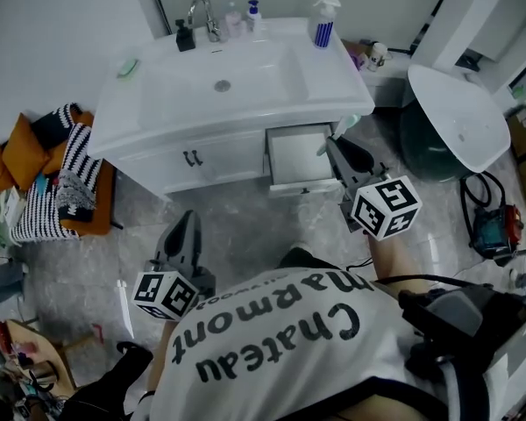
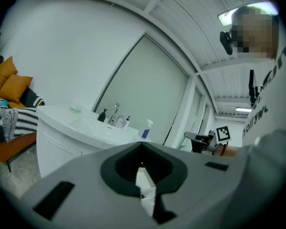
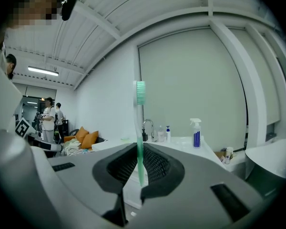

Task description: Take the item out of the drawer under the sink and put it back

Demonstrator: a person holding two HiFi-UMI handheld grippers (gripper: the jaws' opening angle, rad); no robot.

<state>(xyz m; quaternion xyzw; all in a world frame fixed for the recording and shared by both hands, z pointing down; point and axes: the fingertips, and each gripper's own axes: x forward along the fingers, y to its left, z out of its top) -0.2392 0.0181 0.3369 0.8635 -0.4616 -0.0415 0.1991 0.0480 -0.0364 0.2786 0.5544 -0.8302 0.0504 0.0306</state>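
The white vanity's right-hand drawer [image 1: 300, 156] stands pulled open under the sink [image 1: 272, 90]; its inside looks bare. My right gripper [image 1: 335, 146] hovers just in front of the drawer, shut on a pale green toothbrush [image 1: 341, 131]. In the right gripper view the toothbrush [image 3: 140, 128] stands upright between the jaws of the right gripper [image 3: 139, 151], bristle head on top. My left gripper [image 1: 185, 224] hangs lower left, away from the vanity and over the floor. In its own view the left gripper [image 2: 141, 145] has its jaws together with nothing held.
A spray bottle [image 1: 323, 23], small bottles and a faucet [image 1: 203, 14] stand on the sink's back edge. An orange chair with cushions and striped cloth [image 1: 66, 182] sits left of the vanity. A round white tabletop [image 1: 460, 117] is at the right. People [image 3: 48, 118] stand far off.
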